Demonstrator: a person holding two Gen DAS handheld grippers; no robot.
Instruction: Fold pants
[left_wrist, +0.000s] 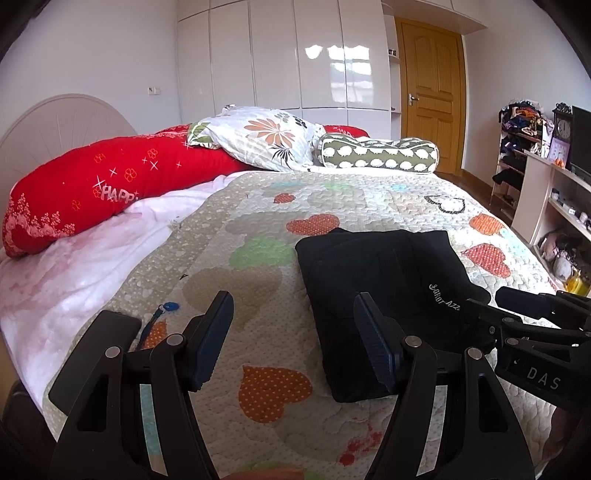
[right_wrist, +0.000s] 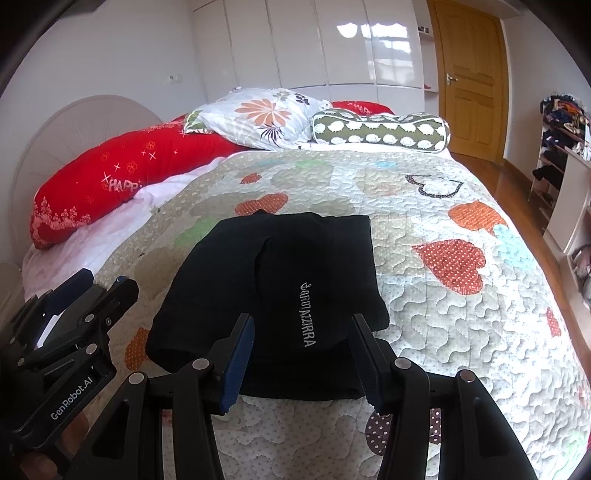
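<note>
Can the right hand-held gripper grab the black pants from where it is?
Probably yes. The right hand-held gripper is open right over the near edge of the black pants, with nothing in between.

Both views low, bedward, sharing pants (left_wrist: 380, 295).

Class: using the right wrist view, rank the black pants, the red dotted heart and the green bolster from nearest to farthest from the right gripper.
1. Black pants, just ahead of the right gripper.
2. Red dotted heart, further ahead, to the right.
3. Green bolster, at the far end of the bed.
</note>
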